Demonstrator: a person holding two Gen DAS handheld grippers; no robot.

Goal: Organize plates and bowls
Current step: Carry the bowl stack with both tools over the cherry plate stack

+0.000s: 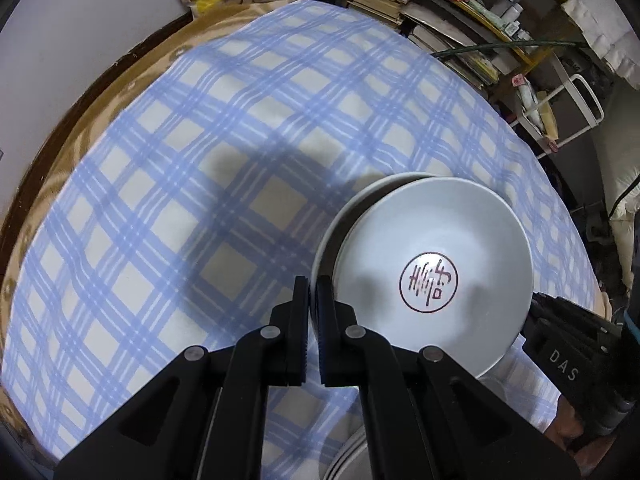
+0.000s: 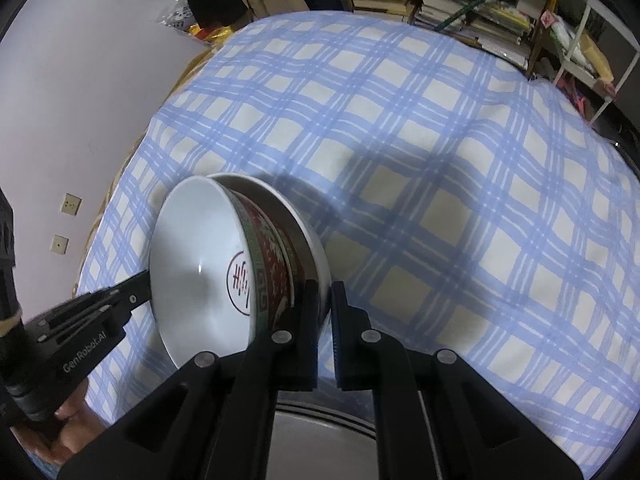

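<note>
A white bowl (image 1: 432, 268) with a red round emblem inside and a red patterned outside (image 2: 276, 264) sits in a white plate (image 1: 344, 216), held above the blue checked tablecloth (image 1: 200, 160). My left gripper (image 1: 313, 292) is shut on the plate's left rim. My right gripper (image 2: 326, 300) is shut on the plate's right rim (image 2: 316, 248). The right gripper's body shows in the left wrist view (image 1: 568, 364), and the left one's in the right wrist view (image 2: 80, 336). More white plates (image 1: 352, 460) lie below, partly hidden.
The round table has a tan cloth edge (image 1: 100, 96) under the checked one. Shelves of books (image 1: 440, 20) and a white rack (image 1: 576, 112) stand behind the table. A grey round dish (image 2: 320, 444) lies under my right gripper.
</note>
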